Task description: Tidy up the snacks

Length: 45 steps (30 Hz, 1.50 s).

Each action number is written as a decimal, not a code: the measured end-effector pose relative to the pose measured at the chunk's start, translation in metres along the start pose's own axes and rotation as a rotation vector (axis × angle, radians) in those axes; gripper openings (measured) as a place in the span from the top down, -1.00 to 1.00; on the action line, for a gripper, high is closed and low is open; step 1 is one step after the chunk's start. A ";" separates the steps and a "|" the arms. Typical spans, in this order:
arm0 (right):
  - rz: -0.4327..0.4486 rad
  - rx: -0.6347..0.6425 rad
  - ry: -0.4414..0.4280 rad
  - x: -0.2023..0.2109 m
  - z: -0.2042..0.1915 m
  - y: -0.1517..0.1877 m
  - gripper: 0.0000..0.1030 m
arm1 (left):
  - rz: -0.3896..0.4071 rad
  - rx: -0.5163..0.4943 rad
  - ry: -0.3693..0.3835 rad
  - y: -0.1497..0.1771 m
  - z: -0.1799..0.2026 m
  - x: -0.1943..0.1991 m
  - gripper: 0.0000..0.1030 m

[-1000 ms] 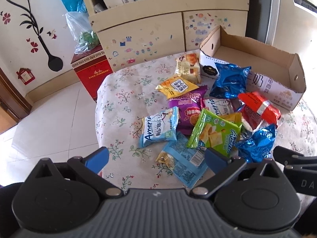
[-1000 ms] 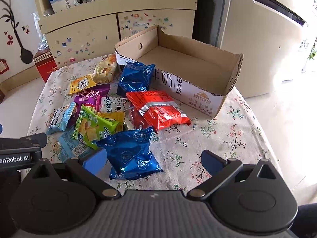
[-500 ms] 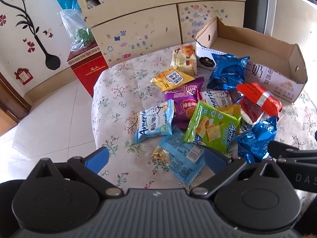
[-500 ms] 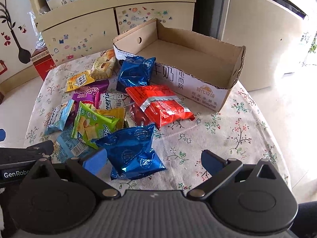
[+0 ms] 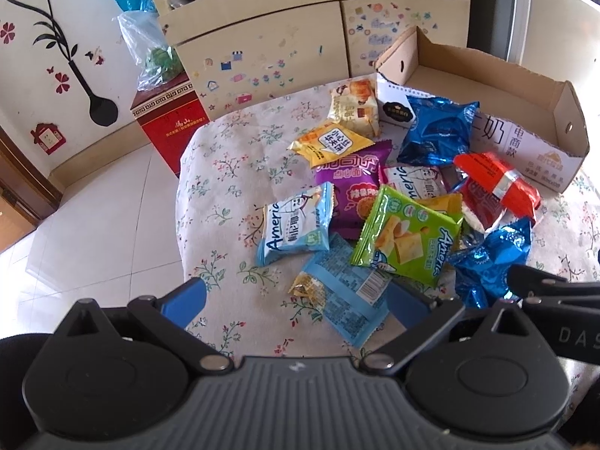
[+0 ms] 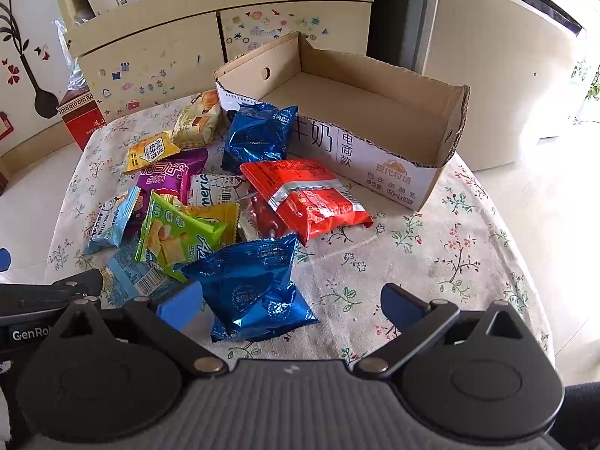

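Note:
Several snack packets lie in a heap on a floral-cloth table (image 5: 225, 195). An empty cardboard box (image 6: 375, 105) stands behind them; it also shows in the left wrist view (image 5: 487, 75). My left gripper (image 5: 296, 302) is open above the table's near edge, with a light blue packet (image 5: 345, 296) between its fingers and a green packet (image 5: 407, 238) just beyond. My right gripper (image 6: 292, 305) is open, with a shiny blue packet (image 6: 251, 285) lying between its fingers. A red packet (image 6: 307, 195) lies in front of the box.
A cream cabinet (image 6: 210, 37) with shelves stands behind the table. A red carton (image 5: 168, 120) with a plastic bag on it stands on the tiled floor at the left. A white appliance (image 6: 506, 75) stands at the right. The right gripper's side shows in the left wrist view (image 5: 555, 296).
Both grippers have moved slightly forward and lower toward the packets. The packets and the box have not moved. Both grippers stay open.

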State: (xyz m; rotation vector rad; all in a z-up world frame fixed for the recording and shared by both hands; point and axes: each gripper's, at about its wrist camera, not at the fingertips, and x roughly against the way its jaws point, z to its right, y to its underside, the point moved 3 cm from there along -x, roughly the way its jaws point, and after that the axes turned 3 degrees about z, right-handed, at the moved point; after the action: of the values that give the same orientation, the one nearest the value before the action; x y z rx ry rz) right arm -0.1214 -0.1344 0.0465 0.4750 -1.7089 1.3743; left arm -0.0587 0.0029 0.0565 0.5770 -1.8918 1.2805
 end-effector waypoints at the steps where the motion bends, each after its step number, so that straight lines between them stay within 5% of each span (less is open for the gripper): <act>1: 0.000 0.001 0.001 0.000 0.000 0.000 -1.00 | -0.001 0.001 0.000 0.000 0.000 0.000 -0.97; 45: -0.011 0.017 0.008 -0.003 0.000 0.000 -1.00 | -0.010 0.023 -0.002 0.004 0.000 -0.002 -0.95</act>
State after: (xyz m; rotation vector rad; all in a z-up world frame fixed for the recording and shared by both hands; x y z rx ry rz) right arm -0.1194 -0.1348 0.0438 0.4874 -1.6867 1.3821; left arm -0.0604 0.0047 0.0528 0.5993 -1.8763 1.2970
